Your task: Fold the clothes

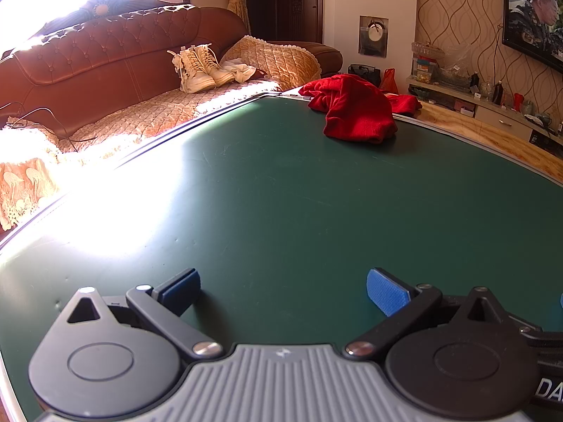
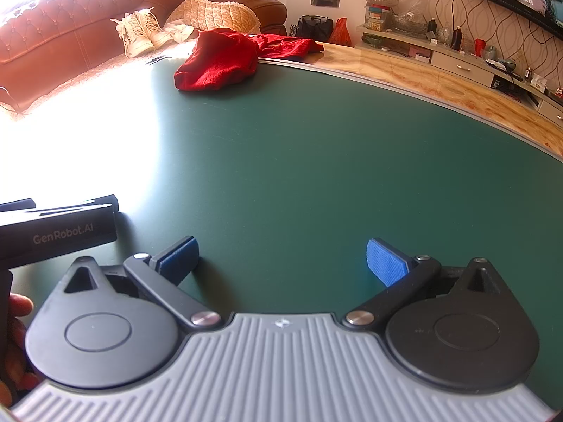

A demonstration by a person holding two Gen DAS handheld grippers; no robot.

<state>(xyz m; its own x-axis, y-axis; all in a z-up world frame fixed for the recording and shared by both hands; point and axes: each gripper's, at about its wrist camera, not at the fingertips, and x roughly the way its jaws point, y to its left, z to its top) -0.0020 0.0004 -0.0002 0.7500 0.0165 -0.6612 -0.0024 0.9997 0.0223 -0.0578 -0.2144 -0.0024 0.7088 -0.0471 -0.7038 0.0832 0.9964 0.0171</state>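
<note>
Two grippers hover low over a dark green table (image 1: 281, 193), each with its blue-padded fingers spread wide apart and nothing between them. In the left wrist view the left gripper (image 1: 283, 290) fills the 6 o'clock edge, bare tabletop showing between its fingers. In the right wrist view the right gripper (image 2: 281, 262) sits the same way at 6 o'clock, and at 9 o'clock a black body marked "GenRobot.AI" (image 2: 59, 235) juts in from the frame's edge, with fingers of a hand (image 2: 16, 320) beside it at 8 o'clock.

Strong sunlight washes out the table's surface toward 10 o'clock in both views. Farther out, well apart from both grippers, a crumpled red garment (image 1: 355, 110) lies at the table's far edge: at 1 o'clock in the left view, at 11 o'clock in the right (image 2: 220, 59), part of it spilling over the rim.

Beyond the table, a brown tufted sofa (image 1: 105, 52) holds a pair of cream boots (image 1: 200, 66), and a television (image 1: 535, 17) hangs on the patterned wall at 2 o'clock.
</note>
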